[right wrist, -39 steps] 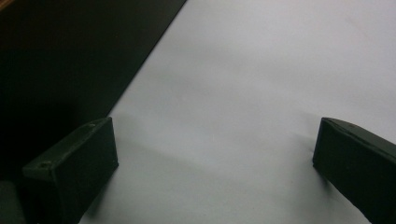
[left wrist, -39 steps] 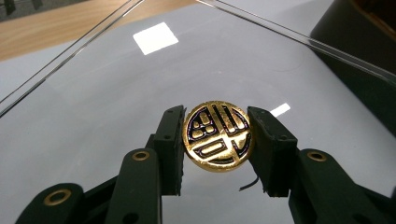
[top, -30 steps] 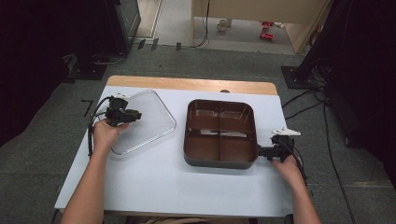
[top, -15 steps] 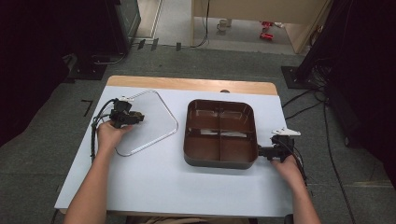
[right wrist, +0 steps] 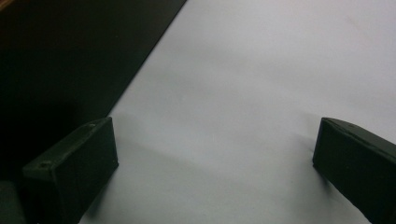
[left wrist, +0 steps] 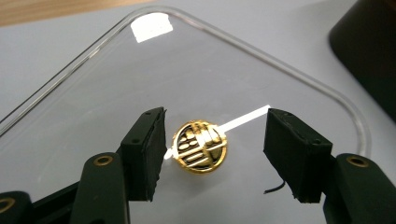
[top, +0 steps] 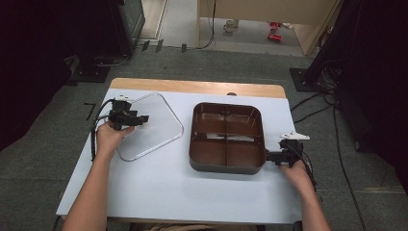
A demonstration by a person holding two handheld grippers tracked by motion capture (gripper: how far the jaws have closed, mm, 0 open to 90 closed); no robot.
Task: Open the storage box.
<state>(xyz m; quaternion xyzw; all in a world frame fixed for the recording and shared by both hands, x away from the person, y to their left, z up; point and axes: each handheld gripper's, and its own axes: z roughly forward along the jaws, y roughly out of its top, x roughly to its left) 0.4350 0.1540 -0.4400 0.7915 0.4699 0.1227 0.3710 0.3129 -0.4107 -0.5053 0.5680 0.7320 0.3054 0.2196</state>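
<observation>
At left centre of the high view the clear lid (top: 149, 126) lies flat on the white table (top: 159, 192). The left gripper (left wrist: 215, 149) hangs over it, jaws spread wide either side of the gold knob (left wrist: 200, 146) (touching neither). At right, the right gripper (top: 275, 156) gapes wide beside the brown tray (top: 227, 137)

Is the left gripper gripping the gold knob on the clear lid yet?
Apart. The left gripper view shows the left gripper open, bare clear lid visible between the gold knob and each jaw.
</observation>
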